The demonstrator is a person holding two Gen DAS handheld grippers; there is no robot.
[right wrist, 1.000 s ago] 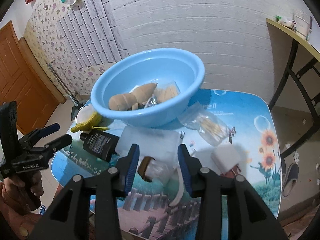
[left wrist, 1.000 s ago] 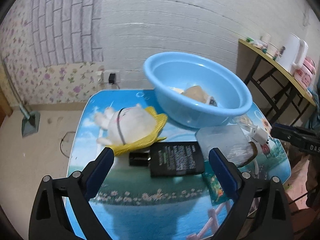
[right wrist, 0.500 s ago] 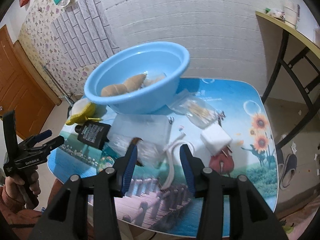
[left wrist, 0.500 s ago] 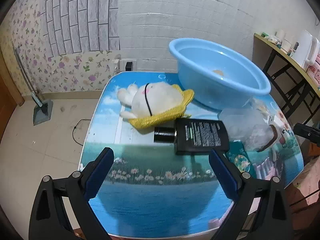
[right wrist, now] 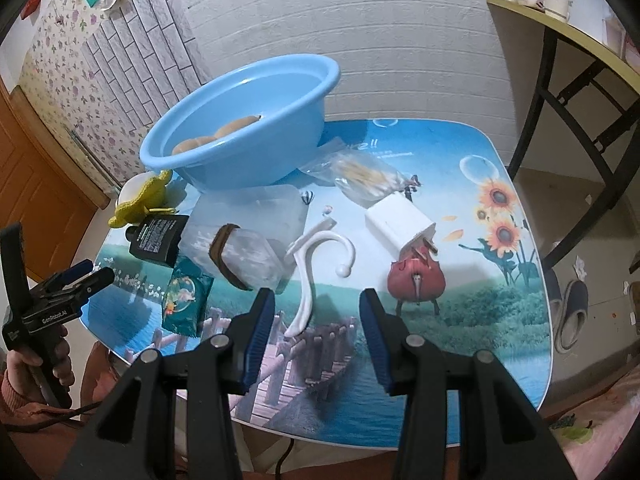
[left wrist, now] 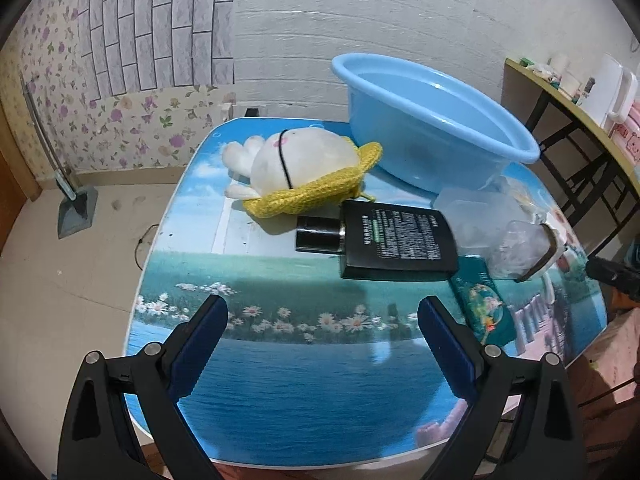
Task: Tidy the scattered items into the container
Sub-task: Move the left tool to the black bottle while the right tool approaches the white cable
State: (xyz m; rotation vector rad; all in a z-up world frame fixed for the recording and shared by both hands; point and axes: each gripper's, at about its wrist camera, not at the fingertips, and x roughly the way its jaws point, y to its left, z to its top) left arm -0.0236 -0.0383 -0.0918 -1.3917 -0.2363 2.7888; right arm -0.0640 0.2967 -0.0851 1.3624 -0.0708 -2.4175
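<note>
Left tool (left wrist: 322, 312) spread wide, empty, above near bench (left wrist: 304, 380) edge. Right tool (right wrist: 318, 312) spread, empty, just short of white plastic hook (right wrist: 310, 276). Blue basin (right wrist: 244, 140) at bench rear holds tan items. Black bottle (left wrist: 390, 246), plush toy (left wrist: 298, 170), green sachet (right wrist: 184, 300), white charger (right wrist: 400, 224) lie outside basin.

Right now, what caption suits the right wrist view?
Open right gripper hovers over a white hook near the blue basin.
</note>
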